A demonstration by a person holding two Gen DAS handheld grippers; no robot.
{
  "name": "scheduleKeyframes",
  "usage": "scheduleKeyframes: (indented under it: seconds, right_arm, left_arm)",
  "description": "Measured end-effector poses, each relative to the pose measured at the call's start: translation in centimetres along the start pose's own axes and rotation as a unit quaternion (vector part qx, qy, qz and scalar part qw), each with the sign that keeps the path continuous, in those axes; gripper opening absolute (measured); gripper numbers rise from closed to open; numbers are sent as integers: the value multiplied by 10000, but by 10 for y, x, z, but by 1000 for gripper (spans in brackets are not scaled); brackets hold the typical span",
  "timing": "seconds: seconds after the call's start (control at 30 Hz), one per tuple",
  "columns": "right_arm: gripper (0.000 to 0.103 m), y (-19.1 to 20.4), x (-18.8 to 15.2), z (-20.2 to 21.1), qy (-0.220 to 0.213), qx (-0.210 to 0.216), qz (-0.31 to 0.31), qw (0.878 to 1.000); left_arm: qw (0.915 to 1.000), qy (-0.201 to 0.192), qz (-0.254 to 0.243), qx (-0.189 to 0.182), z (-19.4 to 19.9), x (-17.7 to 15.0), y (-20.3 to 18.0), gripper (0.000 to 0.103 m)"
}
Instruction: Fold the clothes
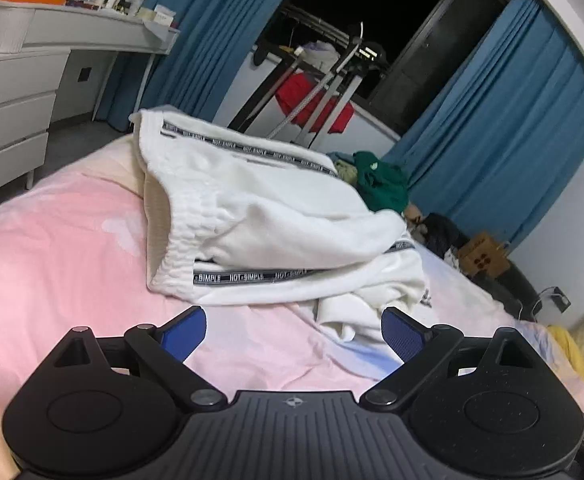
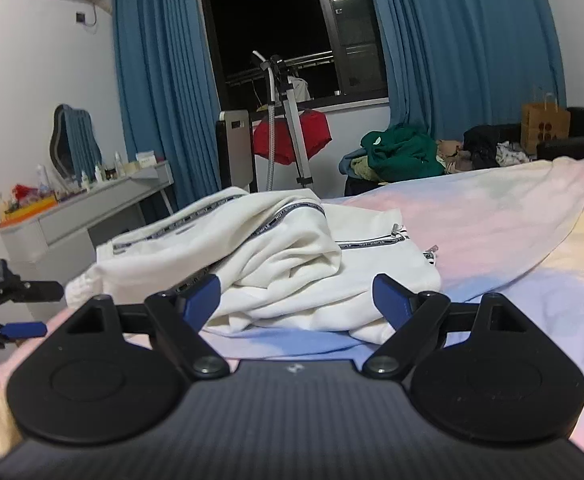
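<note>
A bed (image 1: 51, 248) under a pastel pink and blue cover carries the white garment (image 1: 267, 216), loosely folded over itself in a heap near the middle. Dark tape along its seams reads "HOT-SIMPLE" in repeating white letters. The left gripper (image 1: 294, 334) hovers just short of the heap, its blue-padded fingers (image 1: 185, 334) spread wide and holding nothing. The right gripper (image 2: 296, 300) faces the same heap, fingers (image 2: 201, 296) equally wide apart, empty, with cloth lying beyond them.
</note>
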State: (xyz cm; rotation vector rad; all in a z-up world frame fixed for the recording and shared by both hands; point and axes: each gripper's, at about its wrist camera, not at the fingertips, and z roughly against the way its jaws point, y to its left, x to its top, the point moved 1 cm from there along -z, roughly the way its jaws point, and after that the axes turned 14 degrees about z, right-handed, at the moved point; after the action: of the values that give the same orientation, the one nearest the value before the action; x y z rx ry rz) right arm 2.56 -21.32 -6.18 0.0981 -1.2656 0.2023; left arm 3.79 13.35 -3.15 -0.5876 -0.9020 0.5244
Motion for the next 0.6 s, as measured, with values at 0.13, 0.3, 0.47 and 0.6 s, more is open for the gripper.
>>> scheduleKeyframes:
  seconds: [0.13,0.3,0.47,0.6]
  right_arm:
    - [85,1,0,1,111,-7,-45,9999]
    - [85,-2,1,7,112,3,-187,9998]
    - [85,-4,-2,8,179,-33,-220,9996]
    - [85,-9,-4,5,267,-23,-399,9988]
  left_arm:
    - [9987,305,415,-26,-17,4,13,96]
    - [9887,725,1316,11,-51,13,31,95]
    - [9662,981,2339,-452,-91,21,42,96]
    - [9375,975,3285,-602,-122,17,57,96]
